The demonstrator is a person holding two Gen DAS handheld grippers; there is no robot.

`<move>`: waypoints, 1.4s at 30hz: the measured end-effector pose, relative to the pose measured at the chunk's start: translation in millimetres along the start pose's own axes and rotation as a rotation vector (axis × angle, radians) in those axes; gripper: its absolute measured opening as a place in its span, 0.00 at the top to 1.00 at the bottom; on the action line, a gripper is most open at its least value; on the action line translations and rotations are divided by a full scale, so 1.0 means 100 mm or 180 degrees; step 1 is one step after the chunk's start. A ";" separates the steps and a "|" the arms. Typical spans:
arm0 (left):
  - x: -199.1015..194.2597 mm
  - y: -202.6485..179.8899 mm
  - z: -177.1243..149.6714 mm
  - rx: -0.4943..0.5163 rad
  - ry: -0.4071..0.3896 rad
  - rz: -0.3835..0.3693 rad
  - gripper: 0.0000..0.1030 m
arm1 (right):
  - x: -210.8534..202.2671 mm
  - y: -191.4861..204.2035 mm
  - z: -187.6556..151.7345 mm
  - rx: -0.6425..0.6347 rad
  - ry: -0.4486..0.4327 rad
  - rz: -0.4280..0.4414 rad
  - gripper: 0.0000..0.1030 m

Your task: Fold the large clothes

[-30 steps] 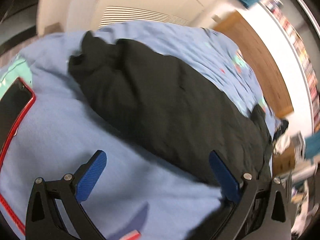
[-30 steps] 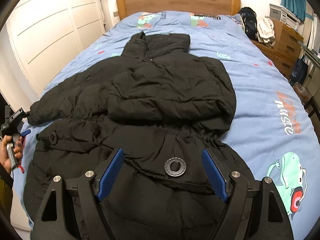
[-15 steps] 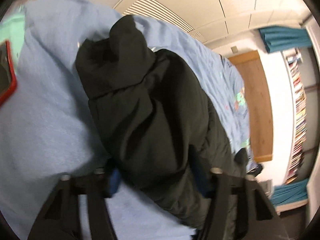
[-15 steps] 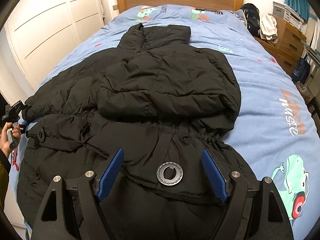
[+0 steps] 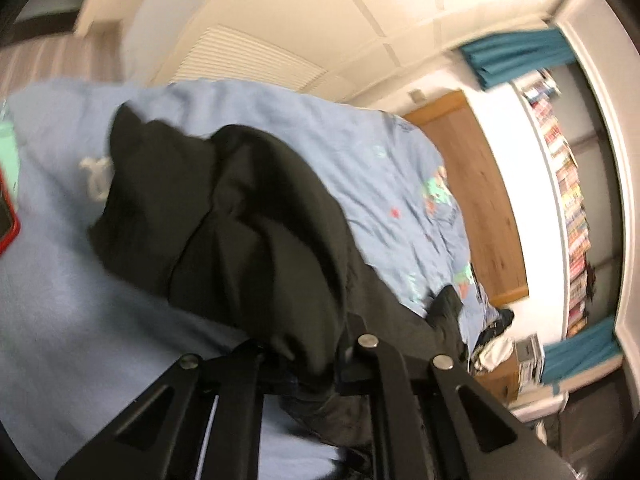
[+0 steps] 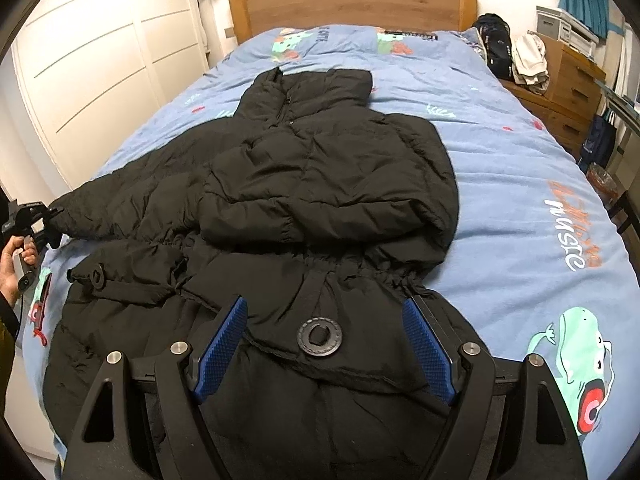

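Blur smears my left gripper (image 5: 308, 364); its pads are buried in the coat (image 6: 304, 184) sleeve, on which its jaws have just clamped at the bed's (image 6: 520, 168) edge. My right gripper (image 6: 324, 344) gapes, empty, above the coat's hem.

The left gripper (image 5: 312, 372) has just been closing and now pinches black fabric, its fingers seemingly buried in the blurred cloth. The right gripper (image 6: 324, 344) hangs with its blue-padded fingers (image 6: 218, 350) spread wide, gripping nothing.
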State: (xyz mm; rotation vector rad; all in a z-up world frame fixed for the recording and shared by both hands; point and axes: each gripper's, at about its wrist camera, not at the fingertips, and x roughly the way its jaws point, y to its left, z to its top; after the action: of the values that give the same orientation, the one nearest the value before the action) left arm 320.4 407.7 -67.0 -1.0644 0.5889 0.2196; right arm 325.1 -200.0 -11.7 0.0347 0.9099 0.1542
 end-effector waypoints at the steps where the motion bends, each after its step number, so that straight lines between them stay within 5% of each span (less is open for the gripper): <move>1: -0.03 -0.15 -0.02 0.0089 0.0004 -0.0040 0.91 | -0.04 -0.04 -0.01 0.0021 -0.0024 0.0005 0.23; 9: -0.17 -1.41 -0.47 0.0825 0.0199 -0.0348 0.91 | -0.37 -0.38 -0.09 0.0210 -0.0219 0.0012 0.23; 19: 0.13 -2.57 -1.76 0.1696 0.0782 -0.0544 0.91 | -0.67 -0.90 -0.27 0.0505 -0.0380 -0.0025 0.23; 30: 0.59 -2.55 -3.06 0.2580 0.1348 0.0017 0.90 | -0.63 -1.17 -0.39 0.0681 -0.0362 -0.0054 0.23; 42: 0.10 -2.45 -3.12 0.2775 0.1378 0.0083 0.77 | -0.76 -0.93 -0.34 0.0570 -0.0394 0.0127 0.23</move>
State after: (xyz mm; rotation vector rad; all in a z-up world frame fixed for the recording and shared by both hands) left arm 328.9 17.2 3.8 -0.2459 0.9678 -0.2471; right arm 263.6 -304.4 18.0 0.2266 0.7975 0.1061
